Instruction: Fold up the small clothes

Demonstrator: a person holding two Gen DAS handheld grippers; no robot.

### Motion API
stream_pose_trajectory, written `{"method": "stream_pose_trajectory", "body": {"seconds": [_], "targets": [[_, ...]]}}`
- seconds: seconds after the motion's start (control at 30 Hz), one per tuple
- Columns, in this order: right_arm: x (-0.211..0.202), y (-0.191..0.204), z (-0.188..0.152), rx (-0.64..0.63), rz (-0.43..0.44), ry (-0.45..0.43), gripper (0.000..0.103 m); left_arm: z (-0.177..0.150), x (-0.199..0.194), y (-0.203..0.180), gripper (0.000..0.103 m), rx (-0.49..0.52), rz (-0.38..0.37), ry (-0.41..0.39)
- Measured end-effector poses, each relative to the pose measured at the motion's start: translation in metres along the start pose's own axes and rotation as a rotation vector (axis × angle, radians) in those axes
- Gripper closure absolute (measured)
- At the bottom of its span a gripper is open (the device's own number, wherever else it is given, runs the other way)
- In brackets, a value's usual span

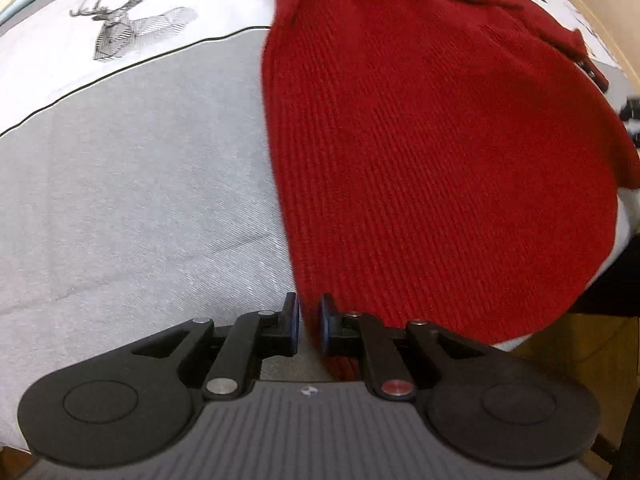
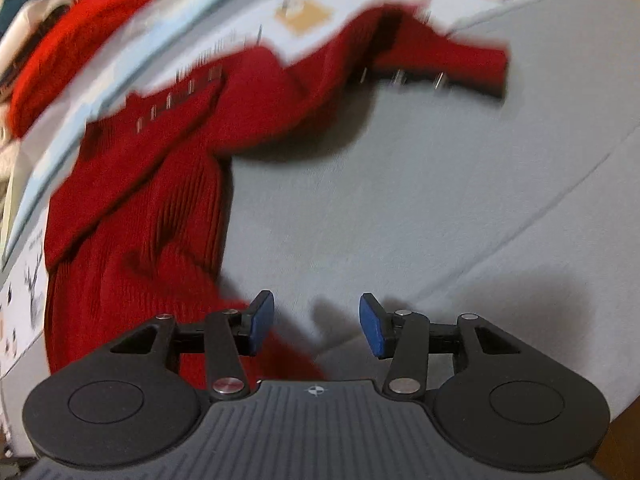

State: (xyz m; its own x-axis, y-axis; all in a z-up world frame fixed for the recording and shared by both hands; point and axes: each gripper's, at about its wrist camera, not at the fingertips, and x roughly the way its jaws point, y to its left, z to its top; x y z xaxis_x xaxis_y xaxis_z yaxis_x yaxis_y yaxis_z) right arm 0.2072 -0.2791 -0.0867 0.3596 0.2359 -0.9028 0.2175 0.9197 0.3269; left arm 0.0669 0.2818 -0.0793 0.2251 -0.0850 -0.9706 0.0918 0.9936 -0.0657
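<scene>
A small red knitted sweater (image 1: 432,152) lies on a grey cloth-covered surface (image 1: 140,208). My left gripper (image 1: 309,326) is shut on the sweater's near hem edge, red knit pinched between the blue pads. In the right wrist view the same sweater (image 2: 160,184) lies to the left, one sleeve (image 2: 440,56) stretched out to the far right, with small metal studs along it. My right gripper (image 2: 317,322) is open and empty, just right of the sweater's lower edge, above the grey cloth (image 2: 440,208).
A white cloth with a deer print (image 1: 136,28) lies at the far left. A second red garment (image 2: 68,44) sits in a pile at the far left of the right wrist view. The wooden table edge (image 1: 568,360) shows at lower right.
</scene>
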Motion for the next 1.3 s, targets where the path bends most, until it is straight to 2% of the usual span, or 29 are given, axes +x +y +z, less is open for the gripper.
{"method": "stream_pose_trajectory", "body": {"seconds": [0.13, 0.23, 0.27, 0.3, 0.37, 0.43, 0.5, 0.63, 0.7, 0.8, 0.97, 1.13, 1.2, 1.3], "targets": [[0.025, 0.017, -0.018, -0.018, 0.034, 0.157, 0.056, 0.01, -0.003, 0.004, 0.089, -0.039, -0.012, -0.022], [0.027, 0.035, -0.03, -0.076, 0.108, 0.189, 0.079, 0.023, 0.0, 0.003, 0.089, -0.086, -0.006, -0.043], [0.026, 0.039, -0.033, -0.091, 0.143, 0.199, 0.092, 0.027, 0.0, 0.002, 0.088, -0.101, -0.004, -0.047], [0.025, 0.041, -0.036, -0.107, 0.179, 0.21, 0.1, 0.032, 0.001, 0.001, 0.086, -0.115, 0.005, -0.053], [0.019, 0.046, -0.041, -0.166, 0.226, 0.207, 0.103, 0.041, 0.001, -0.003, 0.073, -0.138, 0.031, -0.07], [0.01, 0.045, -0.041, -0.21, 0.232, 0.171, 0.103, 0.05, 0.002, -0.01, 0.072, -0.153, 0.052, -0.082], [-0.003, 0.042, -0.038, -0.234, 0.211, 0.09, 0.101, 0.057, 0.002, -0.015, 0.072, -0.167, 0.06, -0.1], [-0.022, 0.025, -0.02, -0.163, 0.166, -0.09, 0.094, 0.064, -0.005, -0.027, 0.07, -0.192, 0.065, -0.131], [-0.023, 0.015, -0.007, -0.084, 0.19, -0.136, 0.079, 0.073, -0.003, -0.032, 0.069, -0.201, 0.08, -0.131], [-0.017, 0.007, 0.008, 0.001, 0.2, -0.186, 0.062, 0.075, -0.006, -0.041, 0.069, -0.226, 0.09, -0.122], [0.004, -0.009, 0.039, 0.203, 0.216, -0.247, 0.062, 0.082, -0.005, -0.046, 0.069, -0.243, 0.091, -0.116], [0.02, -0.043, 0.077, 0.411, 0.149, -0.337, 0.06, 0.09, -0.002, -0.049, 0.069, -0.238, 0.089, -0.111], [0.03, -0.052, 0.095, 0.423, 0.133, -0.349, 0.06, 0.093, -0.001, -0.049, 0.069, -0.241, 0.094, -0.105], [0.046, -0.055, 0.121, 0.376, 0.125, -0.338, 0.061, 0.099, 0.002, -0.045, 0.069, -0.254, 0.103, -0.098]]}}
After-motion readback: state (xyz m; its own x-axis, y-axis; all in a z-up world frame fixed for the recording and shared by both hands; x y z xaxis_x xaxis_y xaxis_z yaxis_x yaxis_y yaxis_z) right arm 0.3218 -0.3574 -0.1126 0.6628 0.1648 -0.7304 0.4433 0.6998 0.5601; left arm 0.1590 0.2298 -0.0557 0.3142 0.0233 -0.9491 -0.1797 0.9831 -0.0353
